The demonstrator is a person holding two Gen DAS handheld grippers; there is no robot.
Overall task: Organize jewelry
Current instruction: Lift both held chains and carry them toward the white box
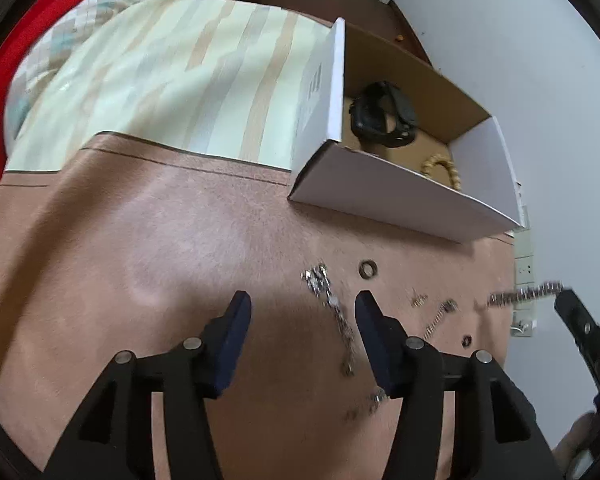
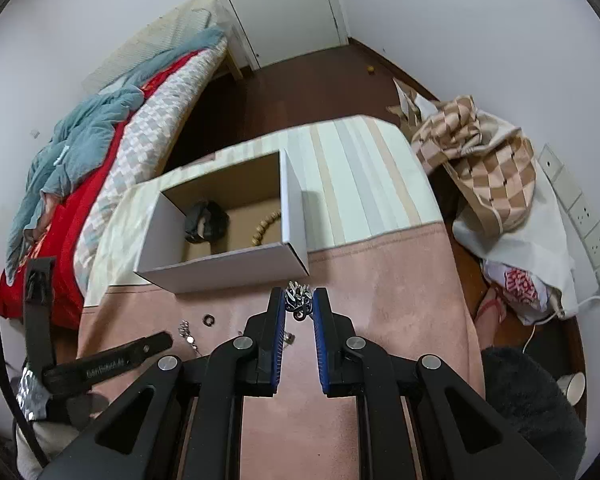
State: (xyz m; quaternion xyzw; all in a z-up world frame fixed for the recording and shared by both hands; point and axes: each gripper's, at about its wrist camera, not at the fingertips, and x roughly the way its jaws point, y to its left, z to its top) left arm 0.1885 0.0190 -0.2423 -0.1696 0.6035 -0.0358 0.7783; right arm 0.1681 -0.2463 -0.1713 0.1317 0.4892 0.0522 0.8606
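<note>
The right claw (image 2: 299, 307) is gripping a bunched silver chain-link bracelet (image 2: 299, 302) between its blue-padded fingertips, holding it just in front of the near wall of the open white cardboard box (image 2: 228, 268). In the left wrist view the same chain (image 1: 524, 295) is showing as a blurred silver line running from the right claw's tip (image 1: 560, 300), most of that claw being cut off at the frame edge.

The left claw (image 1: 300, 308) is spread wide over the pink felt-covered surface (image 1: 140, 260), holding nothing. Between and beside its fingers a tangled silver chain (image 1: 332, 308) is lying on the felt, its lower end smeared and hard to read. Near it are sitting a small dark metal ring (image 1: 368, 269), a tiny gold-toned piece (image 1: 419, 300), a thin silver spring-like piece (image 1: 440, 316) and a small dark nut-shaped bit (image 1: 467, 340); what these last items are cannot be made out.

Inside the box a black wristwatch (image 2: 204, 222) is resting towards one side, and a tan beaded bracelet (image 2: 265, 226) is lying apart from it, partly hidden behind the box's near wall in both views.
</note>
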